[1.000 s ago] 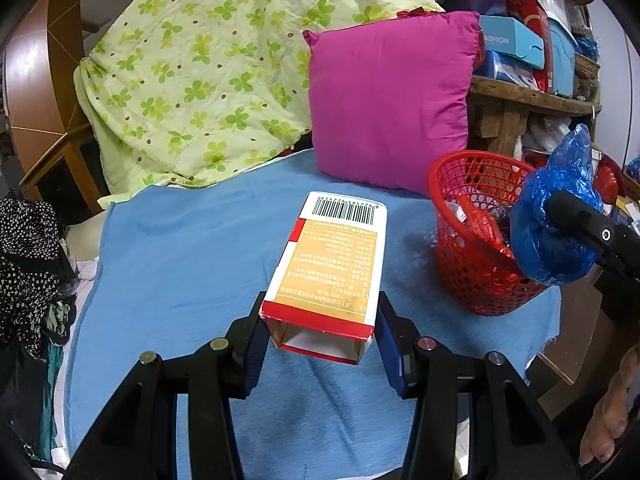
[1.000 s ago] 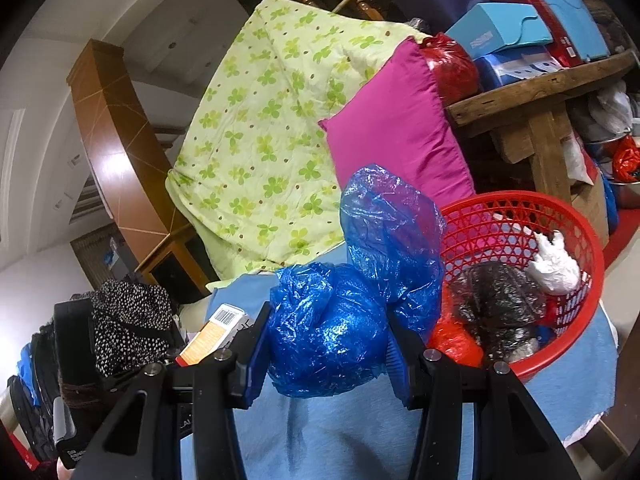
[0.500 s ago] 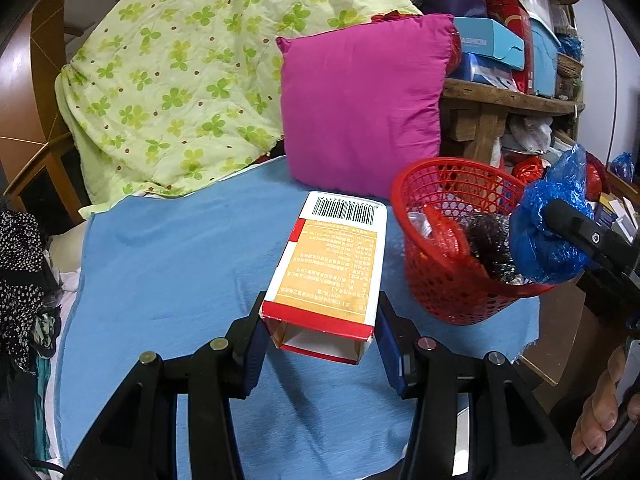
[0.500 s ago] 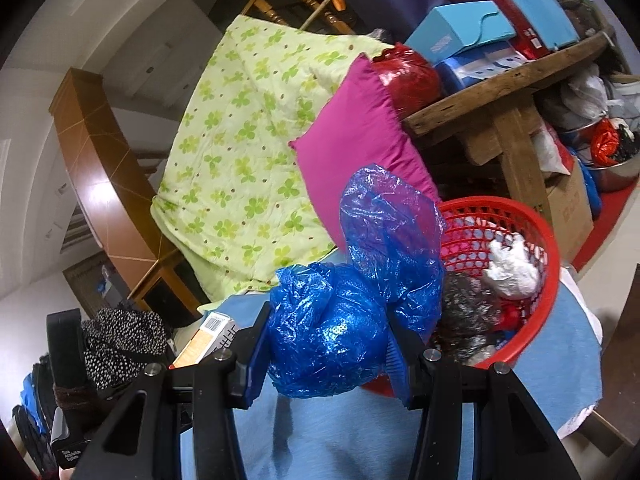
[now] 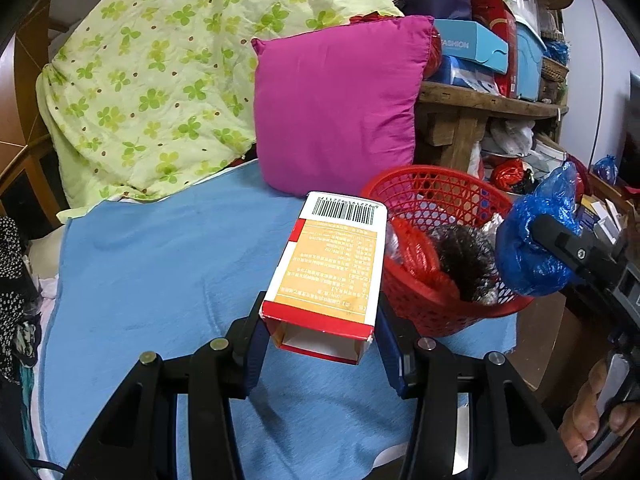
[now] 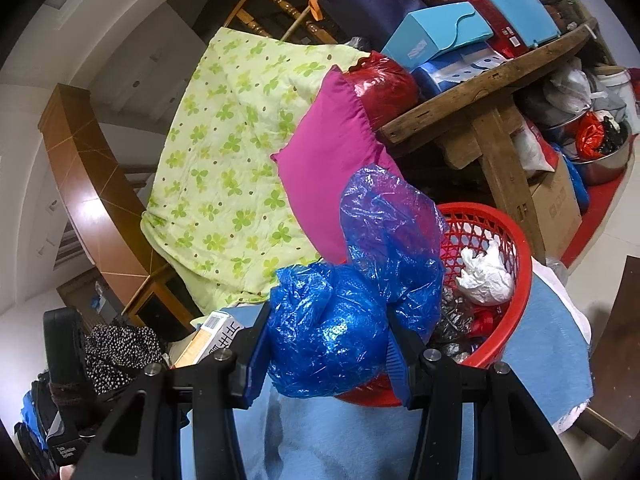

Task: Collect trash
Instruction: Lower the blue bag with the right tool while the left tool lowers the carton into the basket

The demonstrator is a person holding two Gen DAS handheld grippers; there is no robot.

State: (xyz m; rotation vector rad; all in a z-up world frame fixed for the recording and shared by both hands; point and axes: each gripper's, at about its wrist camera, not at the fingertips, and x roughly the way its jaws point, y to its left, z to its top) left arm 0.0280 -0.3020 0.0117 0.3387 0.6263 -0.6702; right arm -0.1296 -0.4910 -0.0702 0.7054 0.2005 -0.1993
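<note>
Cluttered storage fills the background: a wooden bench (image 5: 480, 98) stacked with boxes, a green clover-print quilt (image 5: 160, 80) and a magenta pillow (image 5: 336, 108) propped behind a surface spread with a blue cloth (image 5: 160, 264). What lies under the cloth cannot be told.

Left tongs (image 5: 320, 344): closed on the open end of a red, white and orange carton (image 5: 332, 268), held clear above the cloth near its right edge, barcode end pointing toward the basket.

Right tongs (image 6: 326, 344): closed on a crumpled blue plastic bag (image 6: 348, 312), held at the near rim of the red mesh basket (image 6: 516, 240); a loose lobe of the bag rises above the grip.

Basket: stands at the right edge of the cloth, just in front of the pillow, already holding white crumpled paper (image 6: 486, 276), dark foil-like wrappers and red plastic.

Assessment: both items appear ready for deposit.

Risks:
- The basket sits close to the cloth's edge; a nudge from either tongs could tip it off.
- The bag is light and springy; released at the rim instead of over the middle, it may roll out.
- The carton is gripped at its hollow end, which may crush and slip.
- Both tongs converge on one opening and could collide.
</note>
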